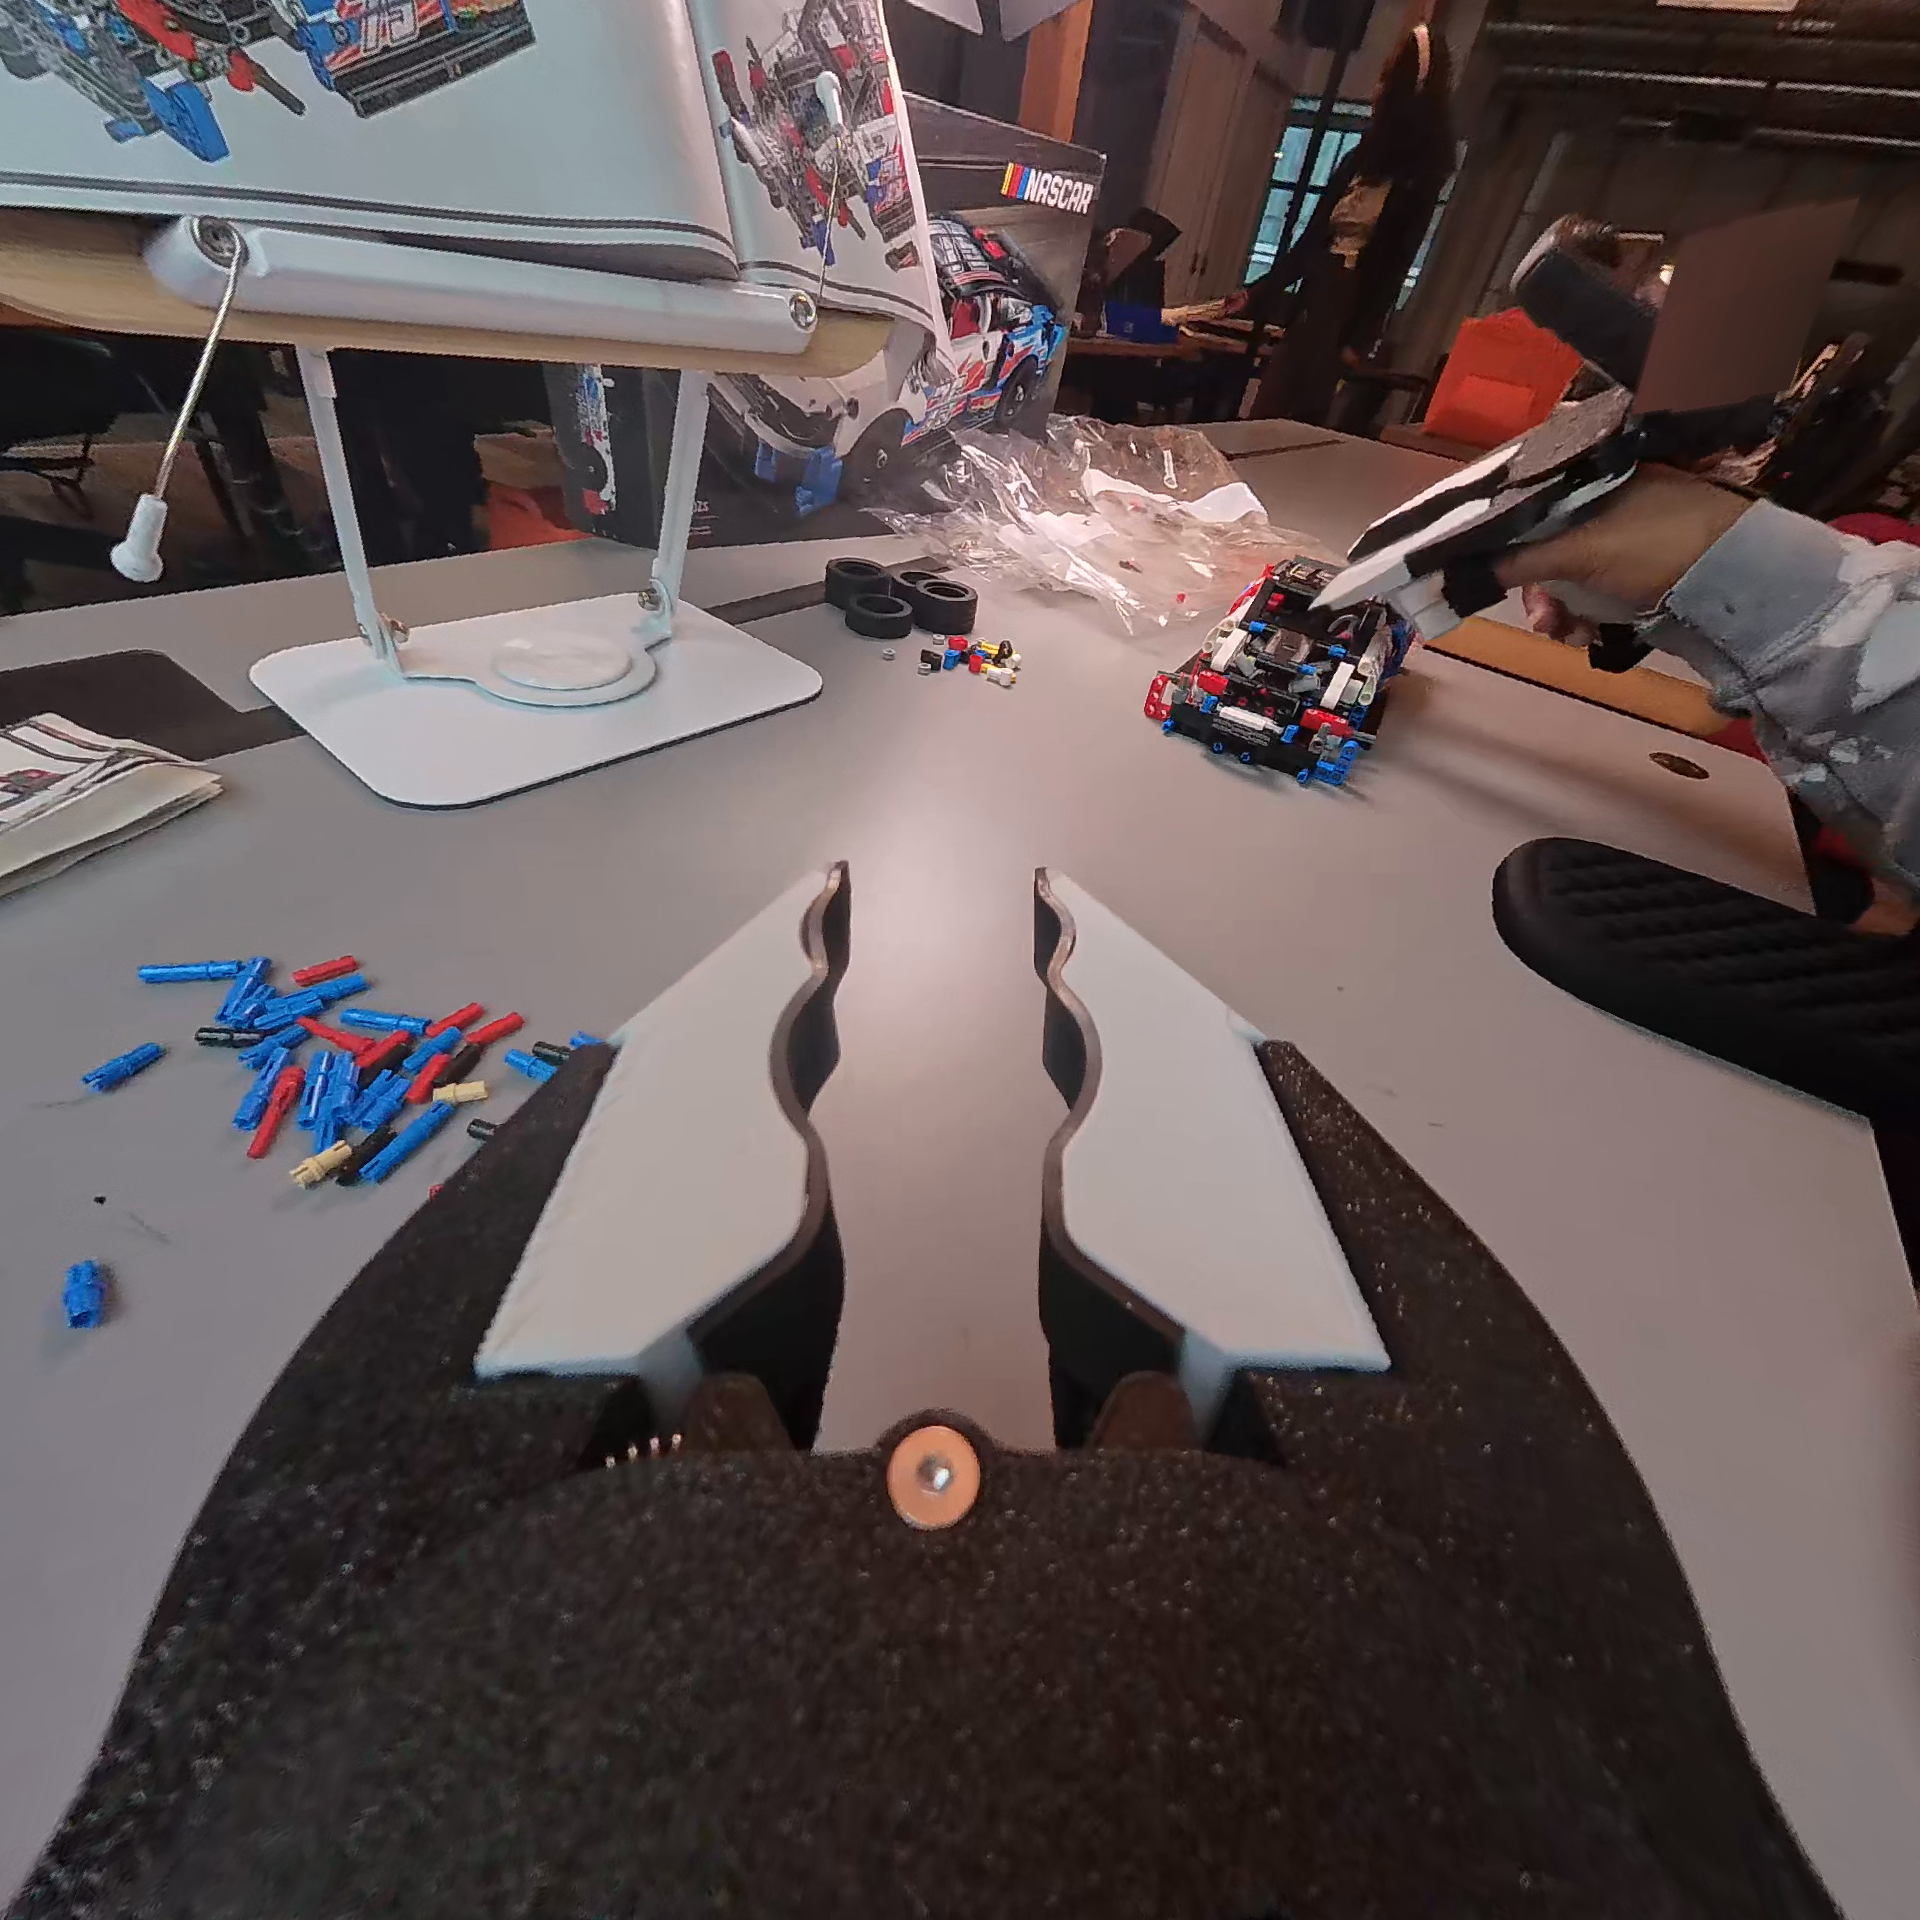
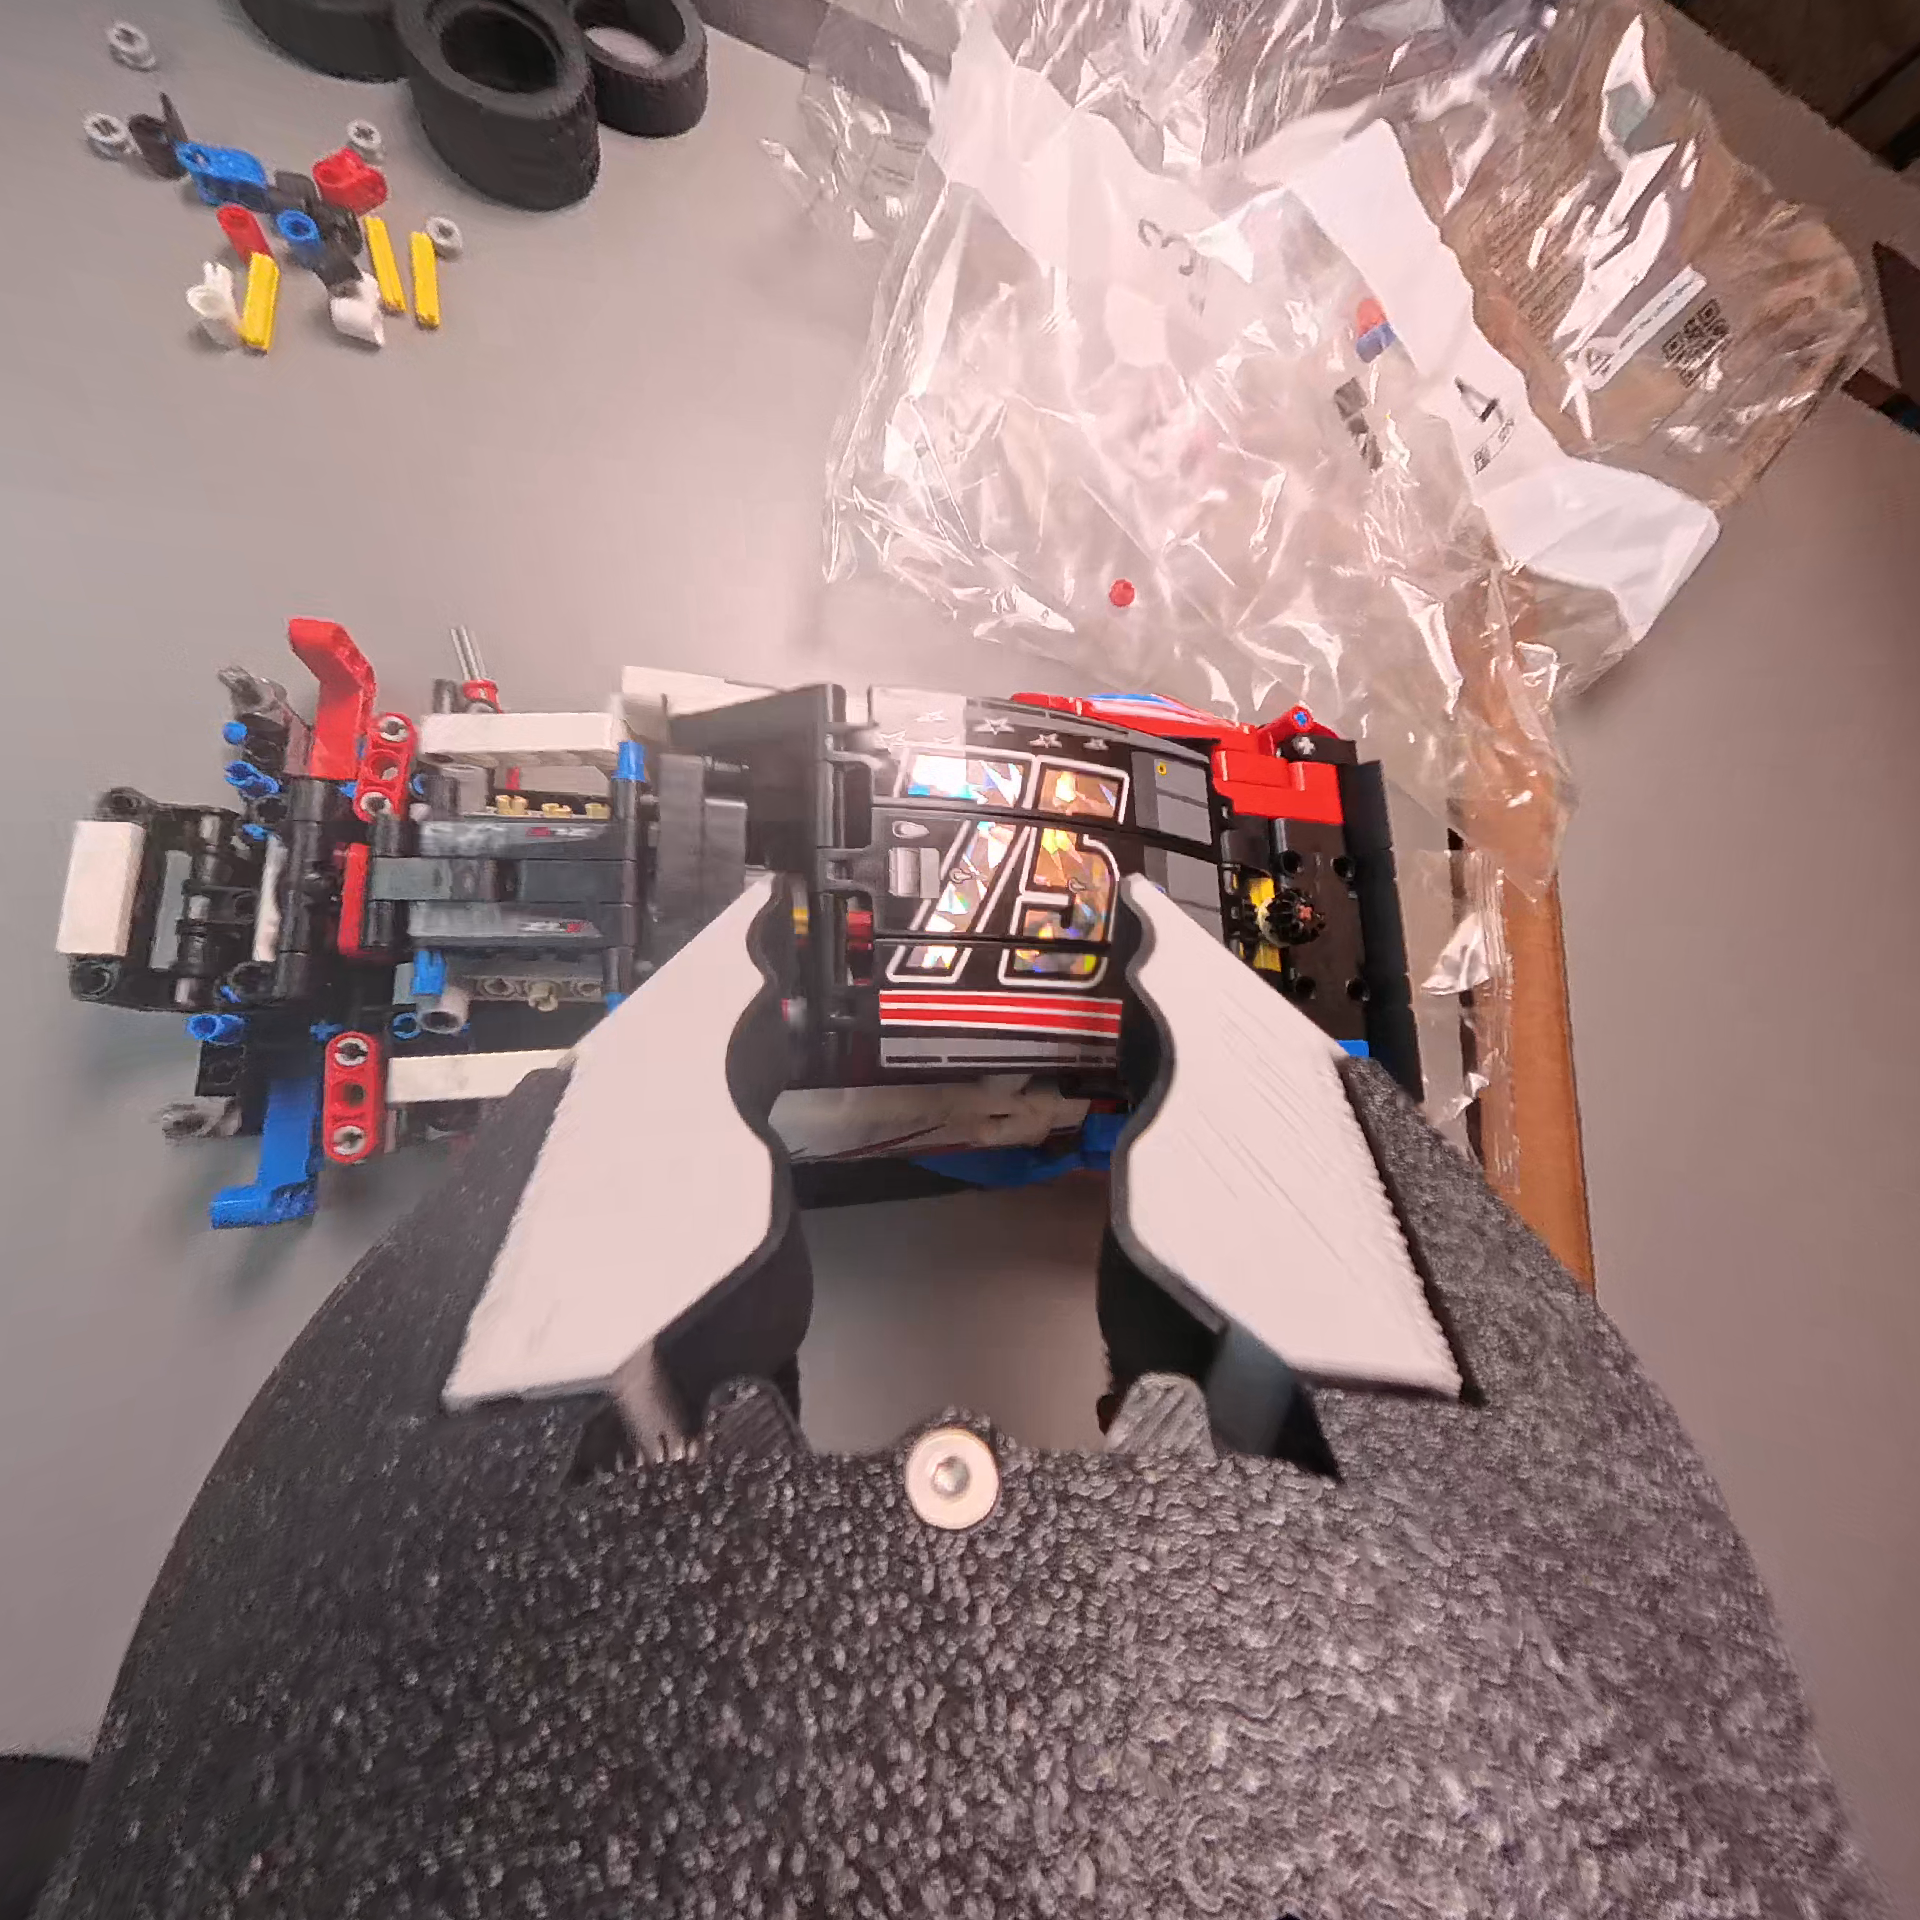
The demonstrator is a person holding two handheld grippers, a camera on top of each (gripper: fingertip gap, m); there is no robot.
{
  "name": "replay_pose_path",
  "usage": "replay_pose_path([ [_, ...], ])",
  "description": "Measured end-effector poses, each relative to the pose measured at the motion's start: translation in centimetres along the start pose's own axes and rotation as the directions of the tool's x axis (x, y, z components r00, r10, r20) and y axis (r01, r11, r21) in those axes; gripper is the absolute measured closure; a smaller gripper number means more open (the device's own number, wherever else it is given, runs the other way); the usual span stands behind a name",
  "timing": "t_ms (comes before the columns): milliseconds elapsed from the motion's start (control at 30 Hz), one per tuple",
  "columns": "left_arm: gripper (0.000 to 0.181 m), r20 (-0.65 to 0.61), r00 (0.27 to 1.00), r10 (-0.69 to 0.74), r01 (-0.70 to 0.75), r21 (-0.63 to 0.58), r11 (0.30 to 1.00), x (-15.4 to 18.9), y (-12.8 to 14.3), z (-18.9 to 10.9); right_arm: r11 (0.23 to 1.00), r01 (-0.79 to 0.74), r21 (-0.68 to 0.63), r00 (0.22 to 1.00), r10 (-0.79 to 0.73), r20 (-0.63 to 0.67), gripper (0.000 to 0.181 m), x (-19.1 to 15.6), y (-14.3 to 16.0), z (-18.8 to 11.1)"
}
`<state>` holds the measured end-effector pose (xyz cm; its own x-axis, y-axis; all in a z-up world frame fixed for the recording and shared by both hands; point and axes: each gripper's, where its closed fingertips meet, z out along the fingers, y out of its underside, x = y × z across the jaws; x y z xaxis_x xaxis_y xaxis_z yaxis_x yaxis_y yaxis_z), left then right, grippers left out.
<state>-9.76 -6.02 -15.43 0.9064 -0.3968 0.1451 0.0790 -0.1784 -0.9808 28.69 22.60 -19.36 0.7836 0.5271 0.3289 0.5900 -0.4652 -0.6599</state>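
Observation:
A partly built toy race car [image 2: 499, 883] of black, red, blue and white bricks lies on the grey table [image 2: 520, 499]. My right gripper [image 2: 948, 894] is open, its fingers spread on either side of the car's black roof panel [image 2: 997, 831] with its shiny sticker, close over it. In the left wrist view the right gripper [image 1: 1351, 587], held by a hand, points down at the car [image 1: 1273, 681]. My left gripper [image 1: 943, 881] is open and empty, low over bare table [image 1: 1039, 790]. A pile of blue, red and black pins [image 1: 312, 1060] lies to its left.
A white book stand [image 1: 540, 675] holds an open instruction booklet at back left. Black tyres [image 1: 902, 597] [image 2: 509, 94], small loose parts [image 1: 968, 655] [image 2: 301, 229], crumpled clear bags [image 1: 1091, 520] [image 2: 1247, 364] and the set's box [image 1: 977, 312] lie behind. A black mesh chair part [image 1: 1714, 956] is at right. My hands' fingertips stand some 50 centimetres from each other.

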Motion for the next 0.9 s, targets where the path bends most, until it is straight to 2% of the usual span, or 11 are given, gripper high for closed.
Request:
replay_pose_path([
  [67,0.147,0.003,1.000,0.006,-0.006,-0.019,1.000,0.0,0.4,0.0,0.996,0.012,0.094,1.000,-0.012,0.000,0.120,-0.9,-2.2,-1.5],
  [133,0.147,-0.001,1.000,0.007,-0.007,-0.029,1.000,0.0,0.7,0.2,0.972,0.019,0.235,0.997,-0.036,0.069,0.123,-3.2,-5.6,-3.5],
  [300,0.144,-0.005,1.000,0.015,-0.015,-0.054,0.998,0.2,1.3,1.1,0.850,-0.029,0.526,0.953,-0.134,0.270,0.130,-10.5,-14.1,-7.4],
  [333,0.144,0.001,1.000,0.022,-0.022,-0.056,0.998,0.2,1.3,1.3,0.826,-0.044,0.561,0.945,-0.148,0.293,0.139,-11.5,-15.5,-7.8],
  [400,0.144,0.015,0.999,0.039,-0.038,-0.045,0.998,0.0,1.1,1.4,0.765,-0.065,0.641,0.926,-0.193,0.325,0.181,-13.7,-18.3,-8.5],
  [567,0.144,0.061,0.997,0.049,-0.049,-0.001,0.999,-0.9,-0.6,1.9,0.719,-0.157,0.677,0.911,-0.159,0.380,0.180,-17.1,-23.9,-6.7],
  [667,0.144,0.081,0.994,0.075,-0.076,0.018,0.997,-1.3,-1.8,2.4,0.699,-0.223,0.680,0.915,-0.091,0.394,0.162,-17.6,-26.6,-5.3],
  [800,0.144,0.086,0.993,0.082,-0.086,0.044,0.995,-1.8,-3.5,3.6,0.694,-0.305,0.652,0.909,0.007,0.418,0.147,-17.6,-28.7,-2.8],
  [900,0.144,0.092,0.991,0.097,-0.103,0.054,0.993,-2.5,-4.6,4.8,0.652,-0.283,0.703,0.932,0.012,0.364,0.143,-17.8,-29.8,-3.1],
])
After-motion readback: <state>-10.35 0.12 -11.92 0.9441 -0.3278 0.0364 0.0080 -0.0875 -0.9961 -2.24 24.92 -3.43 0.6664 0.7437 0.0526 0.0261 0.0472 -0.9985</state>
